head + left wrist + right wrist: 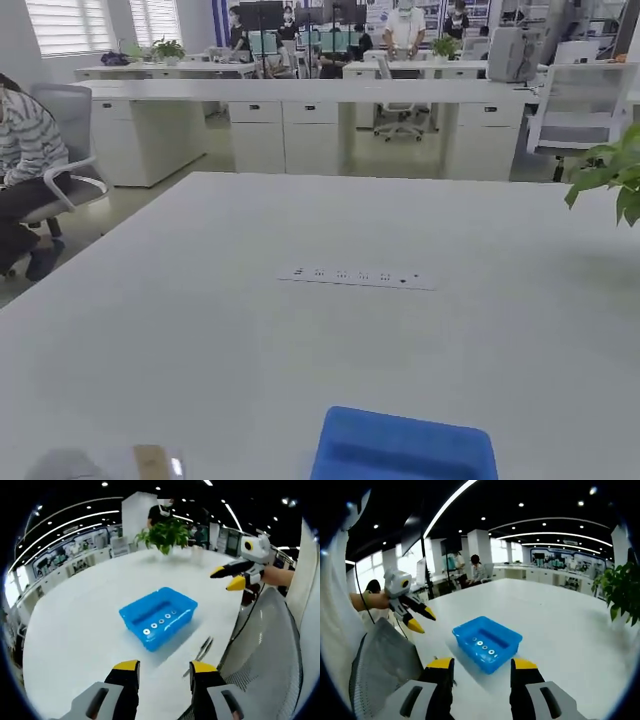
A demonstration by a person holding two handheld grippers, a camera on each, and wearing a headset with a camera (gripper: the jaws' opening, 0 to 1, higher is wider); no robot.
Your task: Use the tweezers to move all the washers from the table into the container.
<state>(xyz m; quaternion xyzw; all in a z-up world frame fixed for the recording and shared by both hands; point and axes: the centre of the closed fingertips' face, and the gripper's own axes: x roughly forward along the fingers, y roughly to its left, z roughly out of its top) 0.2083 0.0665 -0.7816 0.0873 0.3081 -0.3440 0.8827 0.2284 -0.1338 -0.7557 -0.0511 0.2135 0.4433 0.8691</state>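
Briefly: left gripper (164,667) jaws are wide apart, nothing between them, touching nothing, hovering above the near edge of the surface (75,625). Right gripper (482,665) is the same, with a wide gap between the yellow-tipped jaws, empty, held above the surface. Each gripper also shows in the other's view, held up in a hand off to the side with its jaws parted and empty.

Tweezers (201,651) lie flat on the surface just past the left gripper's right jaw tip, beside the container (159,614) and near the surface edge. Their long axis runs away from the jaws, roughly alongside the container's nearer side. Can't tell which end is the tip.

The container is a blue rectangular tray sitting flat on the white surface, straight ahead of both pairs of jaws. Inside it, washers (160,622) lie in a short row along the floor, small silver rings, spaced apart, the row running along the tray's length. The right gripper view shows the same row, set toward the near side.

Head view catches the container's far rim at the bottom edge, with a power strip (358,277) set flush in the surface well beyond it. A potted plant (165,534) stands at the far side of the surface. A gray mesh chair (270,645) back sits right by the near edge.
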